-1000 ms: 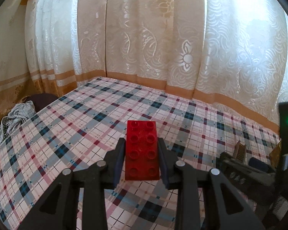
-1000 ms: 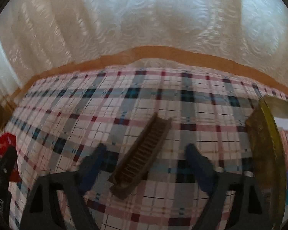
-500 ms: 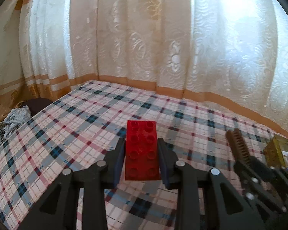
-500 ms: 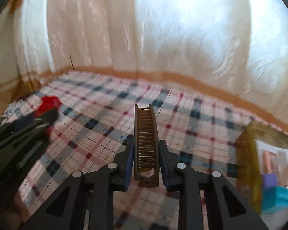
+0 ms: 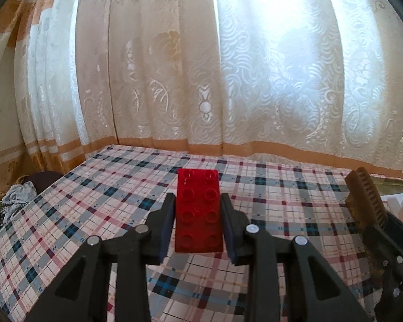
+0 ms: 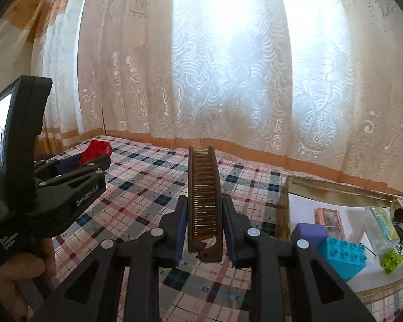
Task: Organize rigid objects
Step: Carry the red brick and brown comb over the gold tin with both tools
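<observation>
My left gripper (image 5: 198, 208) is shut on a red studded toy brick (image 5: 198, 212) and holds it above the plaid-covered table (image 5: 94, 201). The brick also shows in the right wrist view (image 6: 95, 149), at the left. My right gripper (image 6: 203, 209) is shut on a brown folding comb (image 6: 204, 204), which points forward above the cloth. The comb also shows in the left wrist view (image 5: 365, 201), at the right edge. A gold-rimmed tray (image 6: 284, 204) lies to the right of the comb.
The tray holds a purple block (image 6: 310, 234), a blue brick (image 6: 344, 255), a lime green brick (image 6: 392, 259), a clear packet (image 6: 381, 222) and a small pink box (image 6: 329, 214). Lace curtains (image 5: 228, 67) hang behind the table. Crumpled cloth (image 5: 10, 201) lies beyond its left edge.
My right gripper closed on the comb, which lay on the cloth a second ago, and lifted it. Both grippers have tilted up. The left gripper still holds the red brick.
</observation>
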`<state>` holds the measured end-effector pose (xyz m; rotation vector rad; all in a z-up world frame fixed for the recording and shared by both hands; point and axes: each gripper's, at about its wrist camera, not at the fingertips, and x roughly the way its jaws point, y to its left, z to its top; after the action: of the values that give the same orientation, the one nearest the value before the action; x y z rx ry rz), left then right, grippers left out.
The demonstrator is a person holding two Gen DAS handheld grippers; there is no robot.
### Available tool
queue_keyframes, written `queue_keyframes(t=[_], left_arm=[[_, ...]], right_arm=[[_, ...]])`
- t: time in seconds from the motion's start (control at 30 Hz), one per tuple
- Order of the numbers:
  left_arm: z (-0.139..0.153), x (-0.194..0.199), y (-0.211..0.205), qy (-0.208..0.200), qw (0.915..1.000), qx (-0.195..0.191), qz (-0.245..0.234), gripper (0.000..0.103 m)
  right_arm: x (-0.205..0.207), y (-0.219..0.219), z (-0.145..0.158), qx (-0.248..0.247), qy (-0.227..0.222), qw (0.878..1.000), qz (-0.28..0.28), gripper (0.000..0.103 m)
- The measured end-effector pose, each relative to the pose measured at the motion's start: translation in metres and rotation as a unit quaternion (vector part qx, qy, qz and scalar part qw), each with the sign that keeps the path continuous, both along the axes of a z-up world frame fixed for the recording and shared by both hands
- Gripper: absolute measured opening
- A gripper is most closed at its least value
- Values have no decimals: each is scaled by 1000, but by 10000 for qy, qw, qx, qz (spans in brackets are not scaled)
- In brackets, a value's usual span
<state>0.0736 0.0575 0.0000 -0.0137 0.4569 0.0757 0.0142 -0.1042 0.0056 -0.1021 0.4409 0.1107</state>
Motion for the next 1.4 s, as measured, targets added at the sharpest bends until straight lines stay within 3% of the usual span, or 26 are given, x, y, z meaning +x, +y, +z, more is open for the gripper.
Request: queue_keyframes(t=[0.33, 0.77, 1.13, 1.4], left_arm=[[3, -11, -18, -103, 9996, 15, -252, 32], [-3, -10, -15, 34, 9905, -1087, -845, 32], [0, -26, -38, -14, 9915, -1013, -811, 32], [3, -34, -68, -58, 9915, -808, -1017, 32]], right_arm=[[-18, -1, 2, -144, -161, 9997, 98, 28], [-31, -29, 10, -52, -277, 9996, 44, 28], [-31, -54, 16, 389, -223, 9990, 50, 28], [-36, -70, 16, 377, -265, 9989, -64, 28]])
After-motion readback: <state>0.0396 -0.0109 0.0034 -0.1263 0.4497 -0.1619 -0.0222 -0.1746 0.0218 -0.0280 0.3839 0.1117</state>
